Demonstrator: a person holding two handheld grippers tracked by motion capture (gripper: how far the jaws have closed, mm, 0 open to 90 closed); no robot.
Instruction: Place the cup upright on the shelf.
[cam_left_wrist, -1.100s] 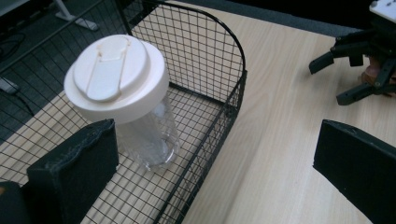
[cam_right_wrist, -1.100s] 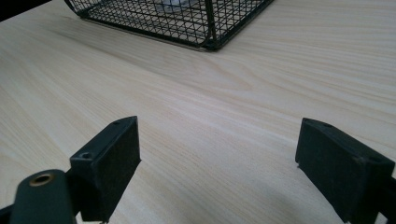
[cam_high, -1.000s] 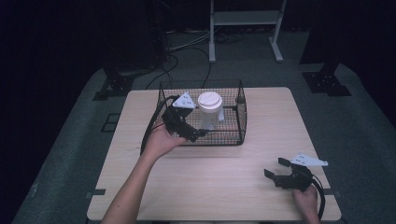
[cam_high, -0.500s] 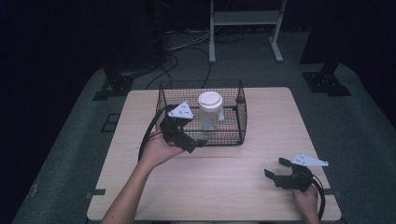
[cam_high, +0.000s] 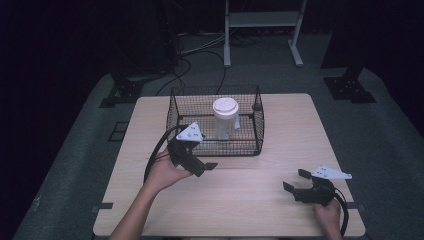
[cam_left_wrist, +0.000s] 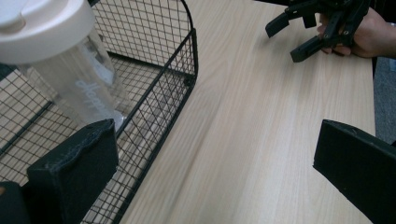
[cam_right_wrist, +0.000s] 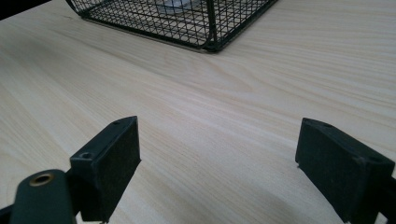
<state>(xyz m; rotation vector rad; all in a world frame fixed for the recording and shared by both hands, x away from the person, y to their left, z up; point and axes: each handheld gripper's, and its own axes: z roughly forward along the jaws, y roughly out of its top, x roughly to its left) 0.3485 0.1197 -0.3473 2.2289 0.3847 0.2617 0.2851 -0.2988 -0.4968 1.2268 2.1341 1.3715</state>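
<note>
In the high view, a clear plastic tumbler with a white lid (cam_high: 224, 118) stands upright inside a black wire-mesh basket (cam_high: 257, 131) on the pale wooden table (cam_high: 295, 125). The left gripper (cam_high: 204, 165) hangs just outside the basket's near left corner, jaws spread and holding nothing. The right gripper (cam_high: 295, 180) sits well apart from the basket, near the table's front right, jaws also apart and empty.

In the left gripper view, the tumbler (cam_left_wrist: 70, 70) stands within the basket (cam_left_wrist: 187, 56), beyond its wire wall; the two black jaws are wide apart over bare tabletop beside the basket, and the right gripper (cam_left_wrist: 299, 35) lies farther off.

In the right gripper view, the jaws gape wide over bare wood, the basket (cam_right_wrist: 210, 28) ahead; what may be the tumbler's base shows faintly through the mesh.
</note>
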